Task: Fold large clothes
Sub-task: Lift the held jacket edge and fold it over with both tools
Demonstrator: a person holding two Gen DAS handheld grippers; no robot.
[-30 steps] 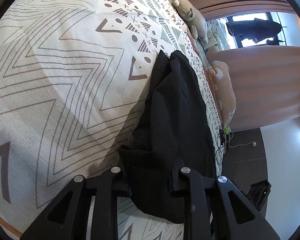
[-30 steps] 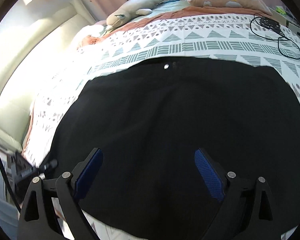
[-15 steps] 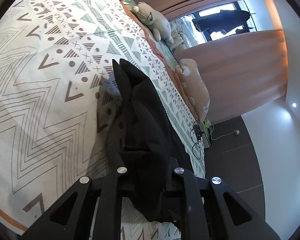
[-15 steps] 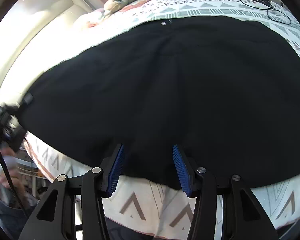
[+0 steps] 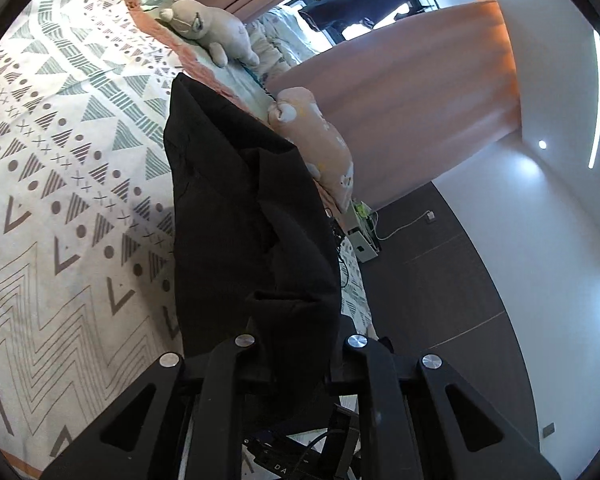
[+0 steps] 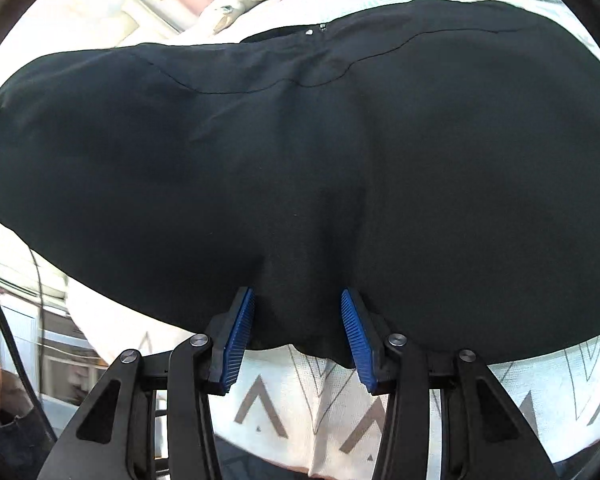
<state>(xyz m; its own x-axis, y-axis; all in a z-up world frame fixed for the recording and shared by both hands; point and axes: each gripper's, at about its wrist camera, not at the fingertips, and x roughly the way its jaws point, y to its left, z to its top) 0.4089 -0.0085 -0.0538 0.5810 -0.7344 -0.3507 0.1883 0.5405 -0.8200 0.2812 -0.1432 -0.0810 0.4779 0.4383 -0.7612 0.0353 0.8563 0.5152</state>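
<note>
Our left gripper (image 5: 296, 360) has lifted the garment (image 5: 240, 216), pinched between its jaws. Our right gripper (image 6: 298, 334) has just been closing; its jaws now bunch the hem between them, so the fold can begin.

garment (image 6: 300, 160) on bed (image 5: 60, 240); plush toys (image 5: 212, 32) behind.

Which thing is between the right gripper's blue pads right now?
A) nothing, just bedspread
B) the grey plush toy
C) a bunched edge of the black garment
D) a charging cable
C: in the right wrist view the black garment bunches into a fold between the blue pads of the right gripper, above the patterned bedspread.
</note>
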